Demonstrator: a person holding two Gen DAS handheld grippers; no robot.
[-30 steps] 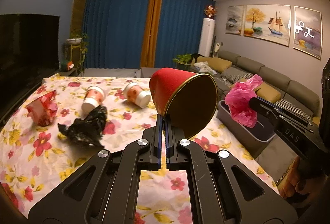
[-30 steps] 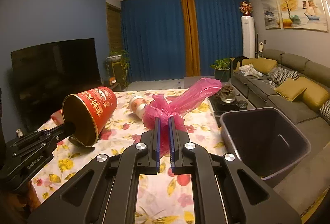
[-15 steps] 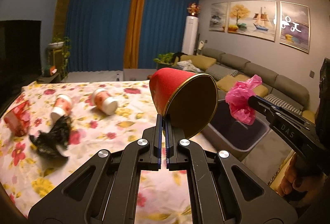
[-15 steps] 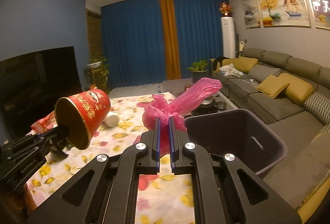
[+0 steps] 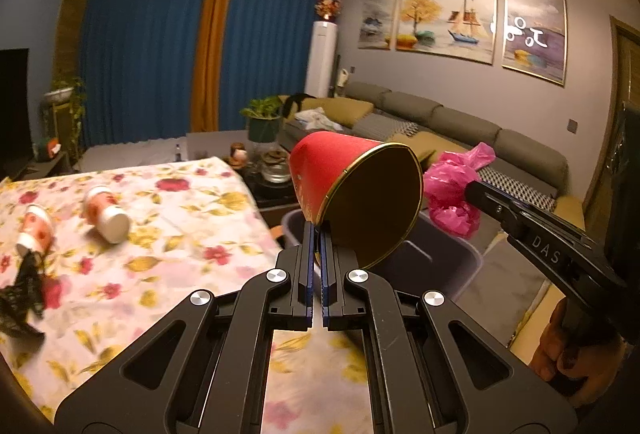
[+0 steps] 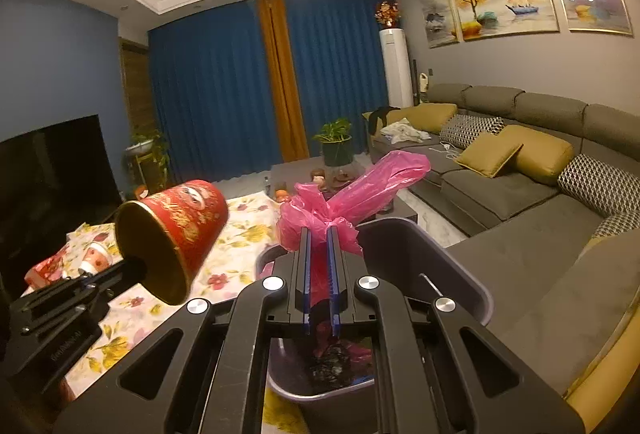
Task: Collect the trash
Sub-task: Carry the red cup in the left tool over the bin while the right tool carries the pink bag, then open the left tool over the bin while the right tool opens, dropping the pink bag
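My left gripper (image 5: pixel 316 234) is shut on the rim of a red paper cup (image 5: pixel 352 194), held tilted in the air by the table's right edge, near the grey trash bin (image 5: pixel 456 254). The cup also shows in the right wrist view (image 6: pixel 176 234). My right gripper (image 6: pixel 318 234) is shut on a crumpled pink plastic bag (image 6: pixel 352 198) and holds it over the open bin (image 6: pixel 452 266), which has dark and pink trash at its bottom. The bag also shows in the left wrist view (image 5: pixel 452 190).
On the floral tablecloth (image 5: pixel 180 234) lie two small paper cups (image 5: pixel 106 214) (image 5: pixel 34 230) and a black plastic bag (image 5: pixel 20 298). A red wrapper (image 6: pixel 46 268) lies at the table's far left. A grey sofa (image 6: pixel 540 170) runs along the right wall.
Both grippers have swung right, away from the table middle toward the bin. The pink bag is now over the bin opening and the red cup is near the bin's rim.
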